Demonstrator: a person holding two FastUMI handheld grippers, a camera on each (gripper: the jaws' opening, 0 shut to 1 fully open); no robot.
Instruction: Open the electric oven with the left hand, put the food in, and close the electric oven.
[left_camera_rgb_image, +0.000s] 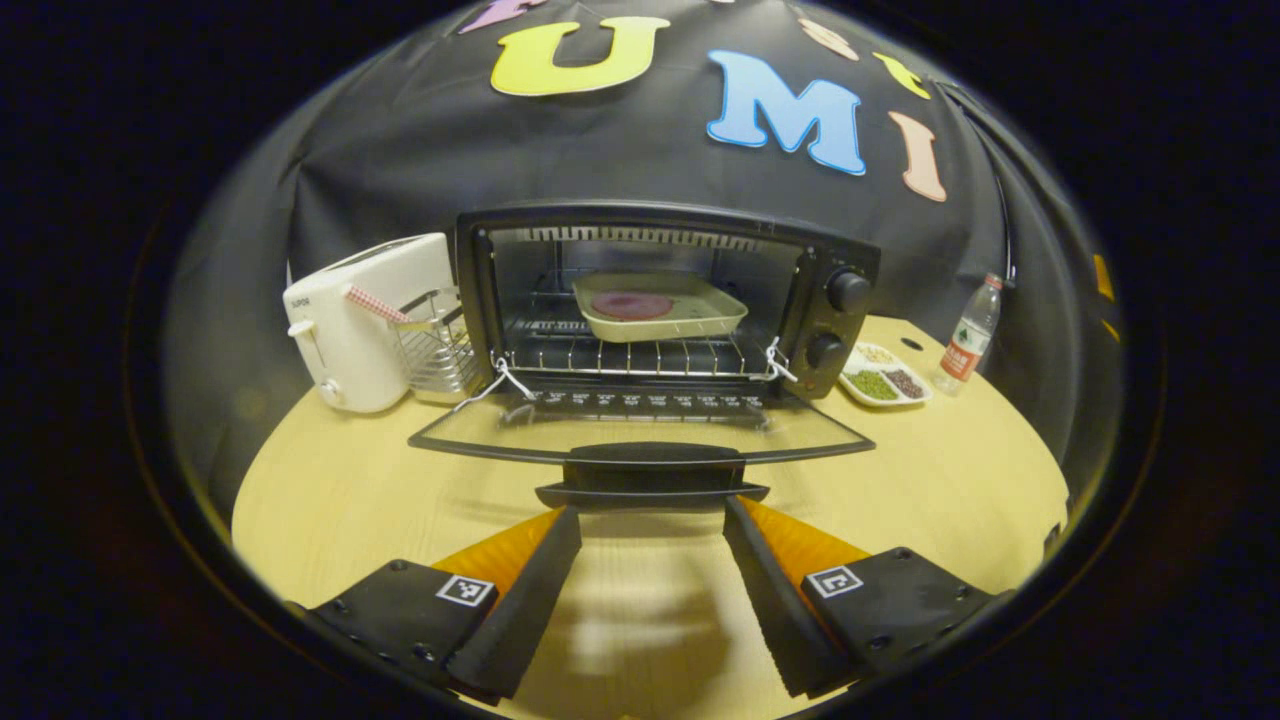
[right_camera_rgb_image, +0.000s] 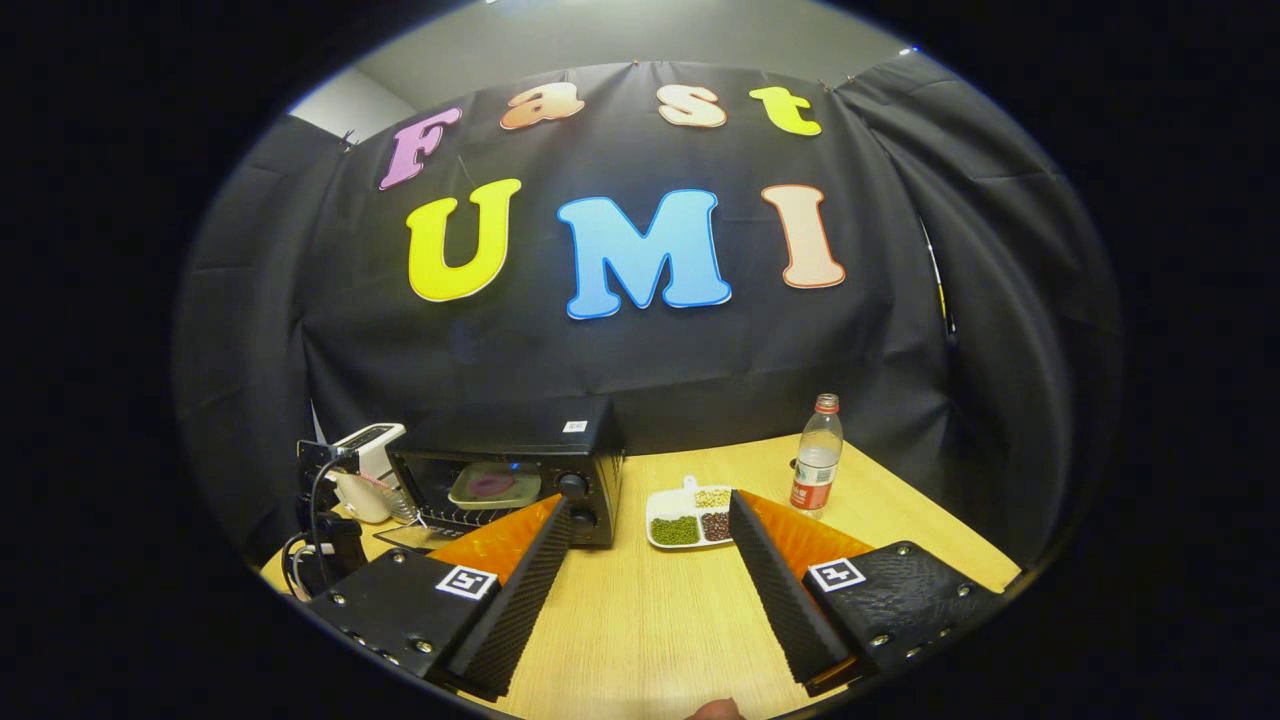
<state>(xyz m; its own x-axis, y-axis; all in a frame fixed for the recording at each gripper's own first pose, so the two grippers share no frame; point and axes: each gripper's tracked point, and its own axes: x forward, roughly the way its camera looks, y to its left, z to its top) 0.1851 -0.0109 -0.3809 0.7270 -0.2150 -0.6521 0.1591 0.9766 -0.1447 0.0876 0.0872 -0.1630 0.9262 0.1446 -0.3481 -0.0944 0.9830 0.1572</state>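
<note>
The black electric oven (left_camera_rgb_image: 835, 300) stands at the back of the wooden table with its glass door (left_camera_rgb_image: 640, 430) folded down flat. A pale tray (left_camera_rgb_image: 660, 308) holding a round reddish patty (left_camera_rgb_image: 632, 304) rests on the wire rack inside. My left gripper (left_camera_rgb_image: 650, 515) is open, its fingertips just short of the door's black handle (left_camera_rgb_image: 650, 478) and apart from it. My right gripper (right_camera_rgb_image: 645, 510) hangs open above the table, well back from the oven (right_camera_rgb_image: 520, 475), with nothing between its fingers. In that right gripper view, the other gripper (right_camera_rgb_image: 325, 530) stands before the oven door.
A white toaster (left_camera_rgb_image: 360, 320) and a wire rack (left_camera_rgb_image: 437, 350) stand left of the oven. A divided white dish of beans (left_camera_rgb_image: 885, 380) and a water bottle (left_camera_rgb_image: 968, 335) sit to its right. Bare tabletop (right_camera_rgb_image: 650, 620) lies under the right gripper.
</note>
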